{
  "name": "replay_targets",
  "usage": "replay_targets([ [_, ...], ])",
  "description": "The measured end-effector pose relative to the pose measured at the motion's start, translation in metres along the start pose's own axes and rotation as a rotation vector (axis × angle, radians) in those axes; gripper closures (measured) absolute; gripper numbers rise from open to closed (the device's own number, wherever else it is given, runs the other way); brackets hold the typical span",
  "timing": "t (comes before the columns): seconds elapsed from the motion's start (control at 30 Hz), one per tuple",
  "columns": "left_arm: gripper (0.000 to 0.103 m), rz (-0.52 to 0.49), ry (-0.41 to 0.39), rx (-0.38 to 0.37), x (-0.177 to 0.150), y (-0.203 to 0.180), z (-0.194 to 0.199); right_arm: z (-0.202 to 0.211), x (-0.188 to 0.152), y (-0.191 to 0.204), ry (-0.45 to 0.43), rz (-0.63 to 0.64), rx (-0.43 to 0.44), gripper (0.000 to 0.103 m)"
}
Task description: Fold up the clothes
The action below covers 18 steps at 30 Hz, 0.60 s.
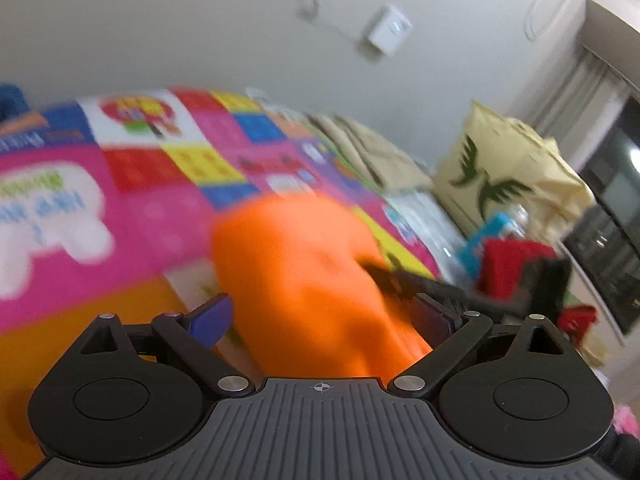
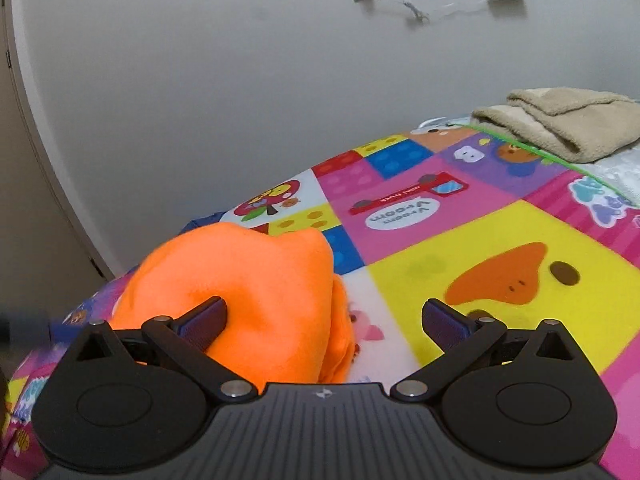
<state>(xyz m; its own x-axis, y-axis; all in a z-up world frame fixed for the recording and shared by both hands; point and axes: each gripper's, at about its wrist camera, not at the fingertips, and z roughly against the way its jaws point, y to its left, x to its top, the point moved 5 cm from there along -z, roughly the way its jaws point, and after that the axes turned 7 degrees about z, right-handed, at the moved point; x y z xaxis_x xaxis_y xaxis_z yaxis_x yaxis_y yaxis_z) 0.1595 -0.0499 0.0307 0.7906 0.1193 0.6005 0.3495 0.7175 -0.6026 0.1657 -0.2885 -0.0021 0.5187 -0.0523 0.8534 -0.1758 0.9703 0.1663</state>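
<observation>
An orange fleece garment (image 2: 240,280) lies bunched on a colourful play mat (image 2: 500,240). My right gripper (image 2: 324,320) is open wide. Its left finger (image 2: 204,320) presses into the garment's near side, and its right finger stands over the bare mat. In the blurred left wrist view the orange garment (image 1: 304,280) fills the gap of my left gripper (image 1: 320,316), which is also open, its fingers wide apart on either side of the cloth. A blurred black and red shape (image 1: 480,280) touches the cloth from the right.
A folded beige towel (image 2: 560,124) lies at the mat's far right corner by the wall. A cream bag with a green wing print (image 1: 508,172) stands beyond the mat, with a blue box and bottles beside it. A grey wall runs close behind.
</observation>
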Motion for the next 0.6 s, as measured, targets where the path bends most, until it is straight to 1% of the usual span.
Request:
replay_targets([
  [0.03, 0.005, -0.016, 0.013, 0.013, -0.005, -0.002, -0.007, 0.001, 0.003, 0.001, -0.010, 0.037, -0.045, 0.000],
  [0.1, 0.005, -0.045, 0.027, 0.051, -0.013, -0.005, -0.020, 0.009, 0.009, 0.001, -0.041, 0.149, -0.186, 0.000],
  [0.13, 0.005, -0.050, 0.029, 0.057, -0.015, -0.006, -0.025, 0.012, 0.009, 0.002, -0.043, 0.221, -0.260, 0.000],
  [0.17, 0.005, -0.048, 0.027, 0.051, -0.016, -0.007, -0.027, 0.011, 0.004, 0.004, -0.015, 0.278, -0.300, 0.000],
  [0.2, 0.005, -0.040, 0.021, 0.036, -0.014, -0.008, -0.028, 0.006, -0.003, 0.001, 0.036, 0.296, -0.291, 0.000],
  [0.23, 0.005, -0.033, 0.014, 0.021, -0.013, -0.009, -0.029, 0.003, -0.010, -0.003, 0.079, 0.282, -0.263, 0.000],
  [0.3, 0.005, -0.028, -0.023, 0.027, -0.005, -0.010, -0.029, 0.002, -0.016, -0.010, 0.097, 0.241, -0.243, 0.000],
  [0.33, 0.005, -0.029, -0.044, 0.053, 0.000, -0.009, -0.030, 0.002, -0.017, -0.012, 0.102, 0.232, -0.243, 0.000],
  [0.4, 0.004, -0.042, -0.054, 0.134, 0.006, -0.005, -0.038, -0.001, -0.017, -0.012, 0.111, 0.255, -0.255, 0.000],
  [0.43, 0.003, -0.048, -0.052, 0.156, 0.008, -0.003, -0.041, -0.006, -0.015, -0.011, 0.117, 0.284, -0.269, 0.000],
  [0.5, 0.003, -0.053, -0.045, 0.168, 0.008, -0.003, -0.048, -0.016, -0.011, -0.007, 0.128, 0.342, -0.297, 0.000],
  [0.57, 0.003, -0.071, -0.061, 0.197, 0.008, -0.005, -0.047, -0.018, 0.001, -0.014, 0.121, 0.315, -0.276, 0.000],
  [0.6, 0.003, -0.090, -0.072, 0.216, 0.009, -0.006, -0.044, -0.013, 0.009, -0.019, 0.096, 0.263, -0.248, 0.000],
])
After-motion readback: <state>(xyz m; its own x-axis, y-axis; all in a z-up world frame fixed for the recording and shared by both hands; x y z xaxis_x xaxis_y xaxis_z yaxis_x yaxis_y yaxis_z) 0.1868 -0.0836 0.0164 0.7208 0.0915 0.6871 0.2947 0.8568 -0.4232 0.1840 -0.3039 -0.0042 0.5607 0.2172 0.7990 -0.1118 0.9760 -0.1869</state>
